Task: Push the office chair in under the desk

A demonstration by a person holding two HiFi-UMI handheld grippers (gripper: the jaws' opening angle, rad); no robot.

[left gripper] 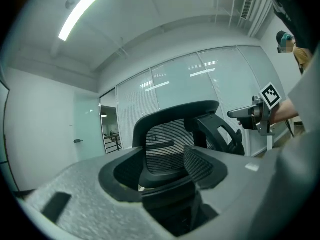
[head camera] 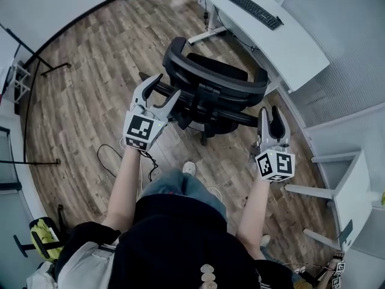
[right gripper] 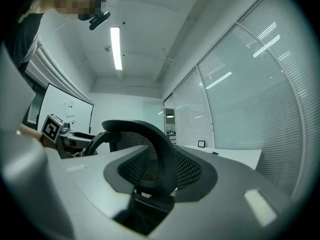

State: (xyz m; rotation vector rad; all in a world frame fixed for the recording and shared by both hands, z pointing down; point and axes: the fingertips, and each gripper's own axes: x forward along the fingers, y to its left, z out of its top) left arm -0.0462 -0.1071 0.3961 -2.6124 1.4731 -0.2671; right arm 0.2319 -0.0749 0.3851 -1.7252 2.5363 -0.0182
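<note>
Nearest is the person's black top (head camera: 174, 239), with two bare arms reaching out from it. Each hand holds one gripper, so two in all. On the left gripper (head camera: 167, 86) the jaws are wide apart and press on nothing; one thin black arm of the chair runs between them in the head view. On the right gripper (head camera: 269, 112) the jaws are apart too, by less, and hold nothing. It sits just beside the other side of the chair.

One black office chair (head camera: 213, 80) stands on the wooden floor (head camera: 90, 101), between the two grippers and the desk. It is out in the open, not under the desk. I cannot tell which way it faces.

One white desk (head camera: 289, 47) is past the chair, with one black keyboard (head camera: 252, 9) on top. Its white foot (head camera: 204, 38) lies on the floor close to the chair.

One more white table (head camera: 355, 191) stands to the right. One black cable (head camera: 111, 155) curls on the floor at the left. One black stand (head camera: 42, 62) is farther left. One white shoe tip (head camera: 189, 168) shows below the chair.
</note>
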